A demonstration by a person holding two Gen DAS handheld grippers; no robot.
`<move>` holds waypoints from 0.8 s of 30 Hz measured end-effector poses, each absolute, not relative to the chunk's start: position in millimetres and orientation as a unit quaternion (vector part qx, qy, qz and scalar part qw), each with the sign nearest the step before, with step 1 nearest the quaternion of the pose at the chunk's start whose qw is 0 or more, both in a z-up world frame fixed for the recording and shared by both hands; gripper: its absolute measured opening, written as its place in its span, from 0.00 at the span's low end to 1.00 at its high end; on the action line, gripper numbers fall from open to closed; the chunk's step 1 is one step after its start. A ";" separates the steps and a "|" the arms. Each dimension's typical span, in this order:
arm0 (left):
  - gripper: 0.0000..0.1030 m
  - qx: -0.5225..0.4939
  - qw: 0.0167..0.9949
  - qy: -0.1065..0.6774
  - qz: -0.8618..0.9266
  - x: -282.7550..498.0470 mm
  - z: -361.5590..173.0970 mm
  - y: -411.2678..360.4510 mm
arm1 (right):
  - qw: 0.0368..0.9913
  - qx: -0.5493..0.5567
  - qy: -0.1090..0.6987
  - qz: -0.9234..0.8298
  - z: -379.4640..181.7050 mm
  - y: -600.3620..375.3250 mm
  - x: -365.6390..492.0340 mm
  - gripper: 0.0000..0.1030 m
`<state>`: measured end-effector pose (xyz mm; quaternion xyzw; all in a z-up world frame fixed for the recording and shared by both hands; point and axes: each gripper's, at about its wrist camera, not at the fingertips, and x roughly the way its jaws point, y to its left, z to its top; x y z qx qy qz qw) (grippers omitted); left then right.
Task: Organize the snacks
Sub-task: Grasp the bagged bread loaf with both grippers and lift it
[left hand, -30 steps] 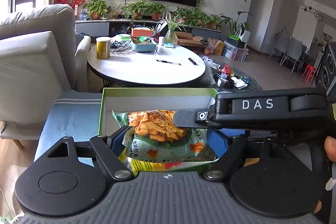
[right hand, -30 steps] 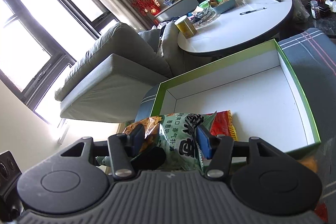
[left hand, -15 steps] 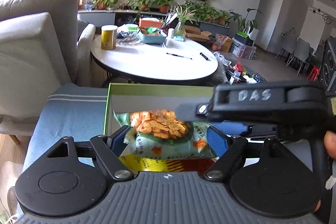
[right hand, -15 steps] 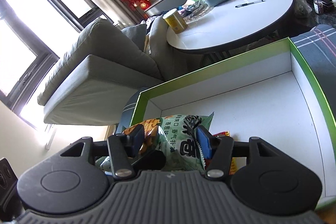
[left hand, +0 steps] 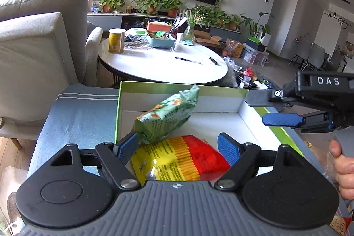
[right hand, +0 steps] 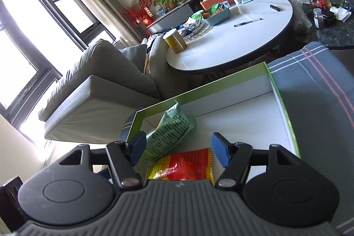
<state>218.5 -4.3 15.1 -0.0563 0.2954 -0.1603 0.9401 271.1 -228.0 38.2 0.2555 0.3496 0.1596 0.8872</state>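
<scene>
- A green snack bag is seen propped inside a green-rimmed white box, resting on a red-and-yellow snack bag.
- The left gripper is spread wide, its left pad touching the green bag; the right gripper is likewise spread, nothing pinched.
- A clean release is judged best served by both tools being drawn straight back, so the propped bag is not dragged.

Bright daylight floods in from the blown-out window, frames stay sharp, and fisheye distortion bends the edges
</scene>
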 end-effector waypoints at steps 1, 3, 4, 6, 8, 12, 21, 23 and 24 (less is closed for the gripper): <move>0.75 -0.057 0.940 0.293 -0.164 214.1 16.6 -5.1 | 0.888 0.254 0.348 0.160 39.5 -229.8 265.9 0.70; 0.75 -0.059 0.940 0.290 -0.172 204.6 20.0 -6.8 | 0.892 0.251 0.342 0.158 41.9 -232.0 255.0 0.72; 0.75 -0.059 0.939 0.289 -0.177 199.7 21.5 -8.7 | 0.893 0.250 0.340 0.158 42.6 -233.5 248.6 0.73; 0.75 -0.058 0.937 0.290 -0.188 188.4 22.3 -14.3 | 0.896 0.245 0.336 0.158 43.7 -236.2 236.6 0.73; 0.75 -0.055 0.932 0.297 -0.200 178.9 20.5 -21.1 | 0.899 0.236 0.333 0.158 43.9 -238.1 223.5 0.74; 0.75 -0.052 0.923 0.312 -0.218 163.0 14.0 -34.8 | 0.911 0.209 0.323 0.151 42.4 -239.4 198.6 0.75; 0.75 -0.027 0.916 0.321 -0.241 141.8 7.7 -65.2 | 0.918 0.200 0.319 0.126 28.5 -261.9 170.5 0.75; 0.75 -0.018 0.915 0.322 -0.241 140.7 6.1 -71.3 | 0.919 0.202 0.319 0.117 25.1 -268.3 169.0 0.75; 0.75 -0.014 0.915 0.323 -0.242 140.2 4.9 -74.1 | 0.919 0.202 0.319 0.113 23.2 -271.7 167.6 0.75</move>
